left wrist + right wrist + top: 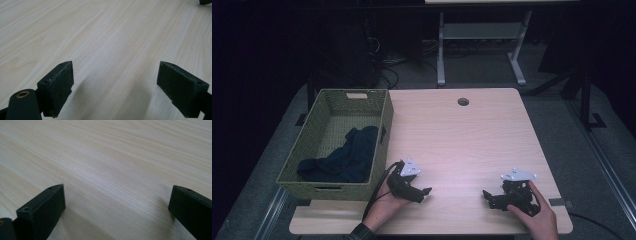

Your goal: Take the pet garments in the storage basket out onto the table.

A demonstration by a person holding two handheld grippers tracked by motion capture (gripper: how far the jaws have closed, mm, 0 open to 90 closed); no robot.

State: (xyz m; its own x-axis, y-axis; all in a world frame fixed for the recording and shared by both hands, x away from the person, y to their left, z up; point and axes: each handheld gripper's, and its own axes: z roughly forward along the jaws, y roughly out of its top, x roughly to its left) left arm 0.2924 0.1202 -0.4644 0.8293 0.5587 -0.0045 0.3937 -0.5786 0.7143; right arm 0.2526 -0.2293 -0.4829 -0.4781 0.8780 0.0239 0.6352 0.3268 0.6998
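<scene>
Both grippers, left gripper (426, 192) and right gripper (486, 196), are resting spread and empty on the table (462, 135). The dark cloth (344, 155) is lying in the basket (384, 125) at far left; likely soft and light, best pinched at a raised fold.

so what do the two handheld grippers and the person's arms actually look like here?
Both the left gripper and the right gripper are black, each topped by a grey three-cornered plate. The blocky, wedge-tipped black fingers have small screw holes. A black cable trails from the left one. A dark patterned sleeve cuff shows on the left arm.

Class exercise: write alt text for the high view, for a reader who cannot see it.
A person's hands rest two open hand-held grippers, left and right, on a pale wooden table. A green woven basket at the table's left holds a dark cloth.
</scene>
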